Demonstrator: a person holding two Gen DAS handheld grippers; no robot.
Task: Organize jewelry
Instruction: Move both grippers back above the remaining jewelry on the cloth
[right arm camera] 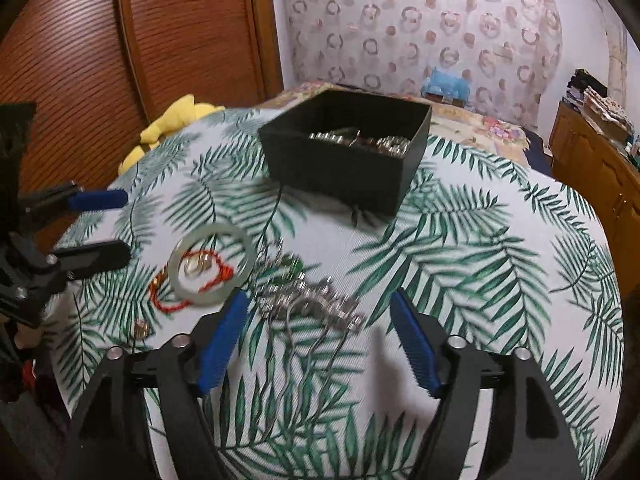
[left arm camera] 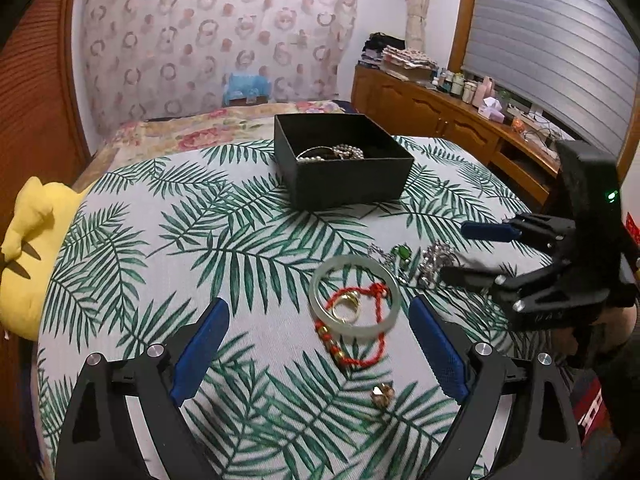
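- Left gripper was held with jaws spread, nothing between them.
- The jade bangle was laid flat on the leaf-print worktop, red cord bracelet beneath.
- Right gripper was held spread over a silver chain, its long axis running left-right.
- Farthest, the black box was seen holding pearls.

place: home bedroom | cues: floral bedspread; patterned curtain; wooden cabinets; yellow plush toy

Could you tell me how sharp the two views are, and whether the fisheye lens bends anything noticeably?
Left wrist view: mostly sharp, the jade bangle crisp, the leaf-print cloth bulging into a dome. Right wrist view: motion-blurred, the silver chain pile smeared, the black box soft, door edges bowed.
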